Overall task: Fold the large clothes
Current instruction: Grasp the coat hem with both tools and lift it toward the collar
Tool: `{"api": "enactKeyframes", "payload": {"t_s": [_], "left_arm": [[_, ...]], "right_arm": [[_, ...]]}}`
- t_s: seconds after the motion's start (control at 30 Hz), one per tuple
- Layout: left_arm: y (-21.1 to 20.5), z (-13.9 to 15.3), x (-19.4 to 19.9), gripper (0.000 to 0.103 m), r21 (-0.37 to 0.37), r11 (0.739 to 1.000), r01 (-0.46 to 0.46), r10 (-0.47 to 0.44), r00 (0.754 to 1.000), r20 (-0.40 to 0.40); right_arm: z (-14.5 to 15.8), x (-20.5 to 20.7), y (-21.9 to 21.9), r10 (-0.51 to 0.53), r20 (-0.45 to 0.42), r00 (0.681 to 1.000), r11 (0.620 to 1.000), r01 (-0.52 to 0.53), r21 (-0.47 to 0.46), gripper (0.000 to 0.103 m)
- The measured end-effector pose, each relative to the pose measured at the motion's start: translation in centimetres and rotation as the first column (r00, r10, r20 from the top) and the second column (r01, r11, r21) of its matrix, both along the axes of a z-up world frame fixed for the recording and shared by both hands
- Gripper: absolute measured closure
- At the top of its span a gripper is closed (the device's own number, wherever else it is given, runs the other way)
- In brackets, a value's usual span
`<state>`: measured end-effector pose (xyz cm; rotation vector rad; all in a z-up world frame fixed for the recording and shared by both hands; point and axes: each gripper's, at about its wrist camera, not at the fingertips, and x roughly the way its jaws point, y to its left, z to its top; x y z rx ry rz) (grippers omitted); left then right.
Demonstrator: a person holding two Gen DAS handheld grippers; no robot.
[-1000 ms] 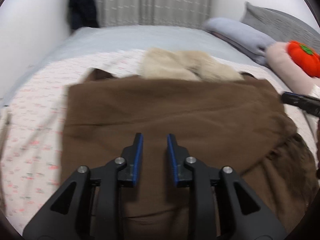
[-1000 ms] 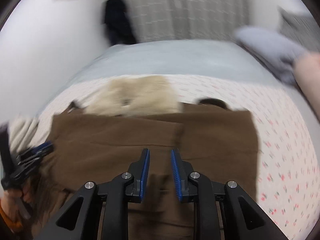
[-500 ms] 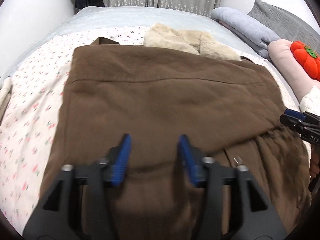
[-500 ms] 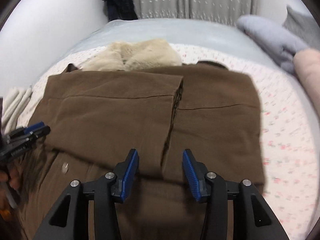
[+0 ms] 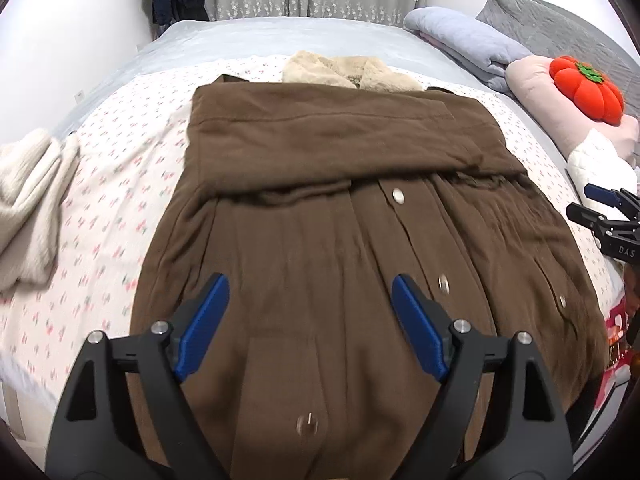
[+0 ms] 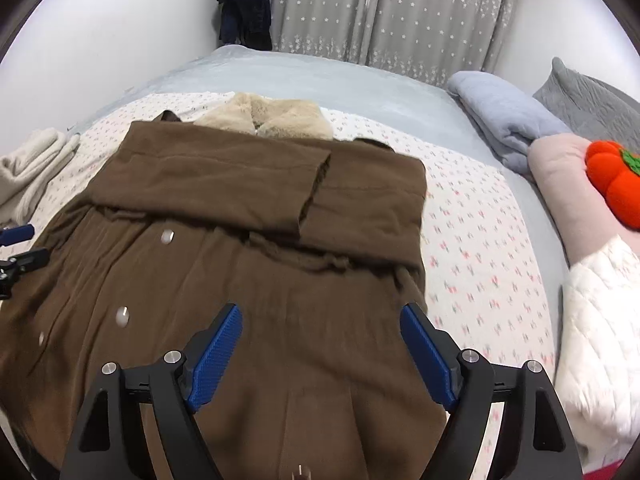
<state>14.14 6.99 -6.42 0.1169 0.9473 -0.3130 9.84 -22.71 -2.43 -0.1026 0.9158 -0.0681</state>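
Note:
A large brown coat (image 5: 328, 208) (image 6: 224, 240) with silver snaps and a cream fur collar (image 5: 348, 72) (image 6: 268, 116) lies on the bed. Its sleeves are folded across the chest in a band. My left gripper (image 5: 310, 296) hovers over the lower skirt of the coat, jaws opening wide, nothing between the blue pads. My right gripper (image 6: 320, 328) hangs over the coat's right lower part, jaws also opening, nothing held. Each gripper shows at the edge of the other's view: the right gripper (image 5: 600, 208), the left gripper (image 6: 16, 248).
The bed has a floral sheet (image 5: 100, 220) over a grey cover. A cream garment (image 5: 28, 192) lies at the left. Folded grey blanket (image 6: 508, 120), pink pillow (image 5: 560, 100) and orange pumpkin cushion (image 5: 586, 88) sit at the right. A white quilted sleeve (image 6: 600, 328) is near the right gripper.
Both grippers have let go, opened wide and pulled back toward the coat's hem. The folded sleeve band now lies farther off, and the snapped skirt has come into view.

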Motion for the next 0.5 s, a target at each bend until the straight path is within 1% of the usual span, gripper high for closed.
{"api": "enactKeyframes", "payload": {"t_s": [0.1, 0.23, 0.4, 0.5], "left_arm": [[1.3, 0.0, -1.9, 0.019, 0.006, 1.000, -0.009, 0.009, 1.000, 0.003], [3.8, -0.5, -3.8, 0.018, 0.001, 0.998, -0.058, 0.058, 0.998, -0.008], [7.5, -1.8, -5.8, 0.018, 0.000, 0.991, -0.133, 0.133, 0.991, -0.029], [9.5, -2.9, -7.0, 0.018, 0.004, 0.986, -0.169, 0.169, 0.984, -0.046]], "right_arm": [[-0.1, -2.5, -0.1, 0.008, -0.005, 1.000, 1.000, -0.008, 0.012, 0.020], [-0.3, -5.6, -0.7, -0.004, -0.003, 1.000, 0.999, 0.004, 0.048, 0.019], [-1.2, -9.8, -2.8, -0.034, -0.009, 0.999, 0.982, 0.035, 0.184, 0.019], [-2.3, -12.3, -5.1, -0.105, -0.021, 0.994, 0.964, 0.106, 0.242, 0.018]]}}
